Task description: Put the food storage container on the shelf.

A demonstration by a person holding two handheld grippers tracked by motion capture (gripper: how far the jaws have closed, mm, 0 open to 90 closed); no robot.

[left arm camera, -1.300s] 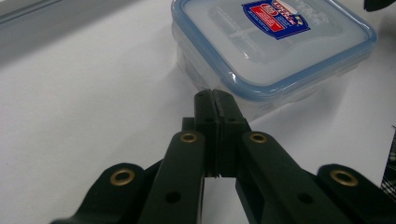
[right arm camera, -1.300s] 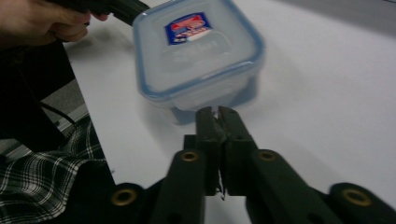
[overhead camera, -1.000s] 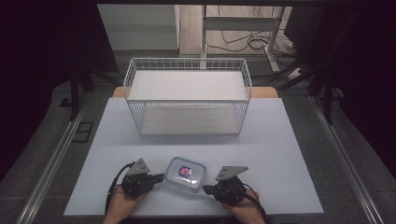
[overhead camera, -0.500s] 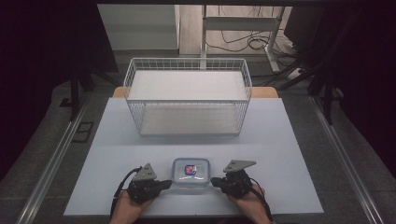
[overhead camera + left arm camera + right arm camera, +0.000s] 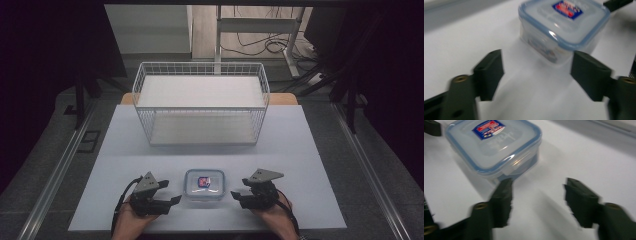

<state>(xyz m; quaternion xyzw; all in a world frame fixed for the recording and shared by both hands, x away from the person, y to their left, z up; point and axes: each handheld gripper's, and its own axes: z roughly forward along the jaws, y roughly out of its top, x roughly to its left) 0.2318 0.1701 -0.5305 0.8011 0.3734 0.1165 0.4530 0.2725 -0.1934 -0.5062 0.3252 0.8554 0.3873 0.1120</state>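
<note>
Our left hand-held gripper point(image 5: 172, 201) and right hand-held gripper point(image 5: 236, 196) had just been opening, jaws spread with nothing between them. Between the two, just ahead of each, the small clear plastic box with a blue-rimmed lid point(image 5: 204, 184) sat on the white worktop point(image 5: 310, 165). Beyond stood a white wire basket point(image 5: 201, 102).

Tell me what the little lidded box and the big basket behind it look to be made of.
Box: likely clear plastic, see-through walls, glossy glints, blue-rimmed lid.
Basket: seemingly white-coated metal wire, a thin open grid.
</note>
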